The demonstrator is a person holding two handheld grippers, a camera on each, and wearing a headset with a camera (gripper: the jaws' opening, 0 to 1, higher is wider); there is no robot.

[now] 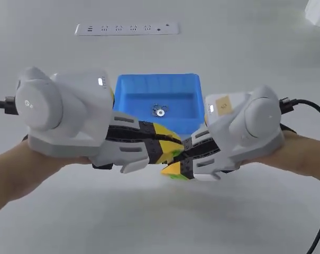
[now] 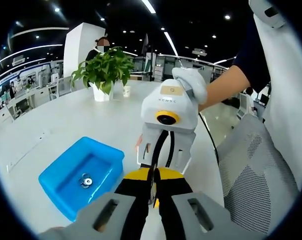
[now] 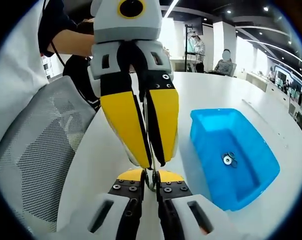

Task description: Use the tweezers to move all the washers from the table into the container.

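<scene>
Blue plastic container (image 1: pixel 157 79), rectangular w/ rounded corners, sits on the white table (image 1: pixel 149 225) just beyond both grippers. The washers (image 1: pixel 160 110) lie on its floor near the centre: a small tight cluster of silver rings, touching or overlapping. One is larger, w/ a pale flat face & dark hole. Exact count can't be told.

Left gripper (image 1: pixel 173 147) comes in from the left, right gripper (image 1: pixel 174 170) from the right. They meet tip to tip in front of the container's near wall, above the table. Left jaws (yellow pads, black links) are drawn together, only a hairline gap between them. Right jaws are likewise pinched close.

In the right gripper view a thin metal piece (image 3: pixel 151 179) shows betw. the tips where the two grippers meet. Poss. tweezers, but too small to be sure, & can't tell which gripper actually clamps it.

A hand (image 1: pixel 22 164) grips the left unit, another hand (image 1: pixel 302 153) the right, each trailing a black cable.

A white power strip (image 1: pixel 127 28) lies at the table's far edge, well apart from the container. A potted plant (image 2: pixel 103 67) stands on the table in the left gripper view, & a grey mesh chair (image 2: pixel 260 180) is beside the table.
</scene>
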